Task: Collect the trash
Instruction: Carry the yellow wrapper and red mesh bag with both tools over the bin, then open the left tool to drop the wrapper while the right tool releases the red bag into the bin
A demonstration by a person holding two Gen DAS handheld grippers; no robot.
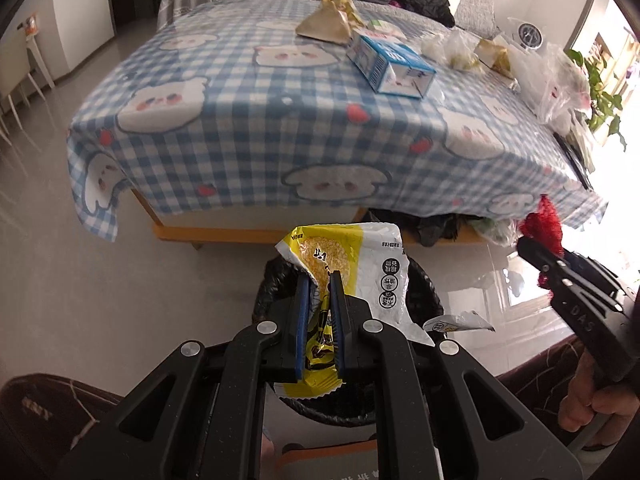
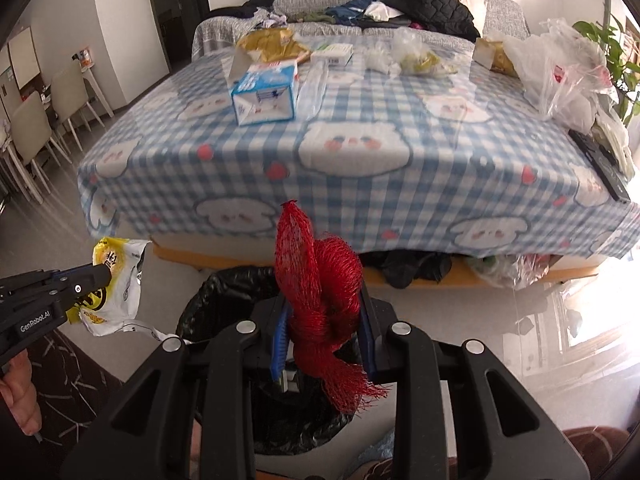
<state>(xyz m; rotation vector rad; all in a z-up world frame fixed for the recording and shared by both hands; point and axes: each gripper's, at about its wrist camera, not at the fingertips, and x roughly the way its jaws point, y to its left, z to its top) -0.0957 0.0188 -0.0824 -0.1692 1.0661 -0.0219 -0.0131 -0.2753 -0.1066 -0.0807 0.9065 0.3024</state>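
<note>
The left gripper (image 1: 320,280) has its blue-padded fingers (image 1: 303,312) pressed together on a yellow and white snack wrapper (image 1: 360,268), which stands up past the fingertips and hangs out below them. The right gripper (image 2: 323,300) has its fingers (image 2: 280,332) closed a little wider on a bunched red mesh net bag (image 2: 320,280); the net bulges above the fingertips and frays out beneath them. Directly under both pairs of fingers sits a bin lined with a black bag (image 2: 224,292). Ahead of the fingers, the checked counter (image 2: 400,184) carries a blue and white carton (image 2: 264,94), clear plastic bags (image 2: 560,76) and gold wrappers (image 2: 272,42).
</note>
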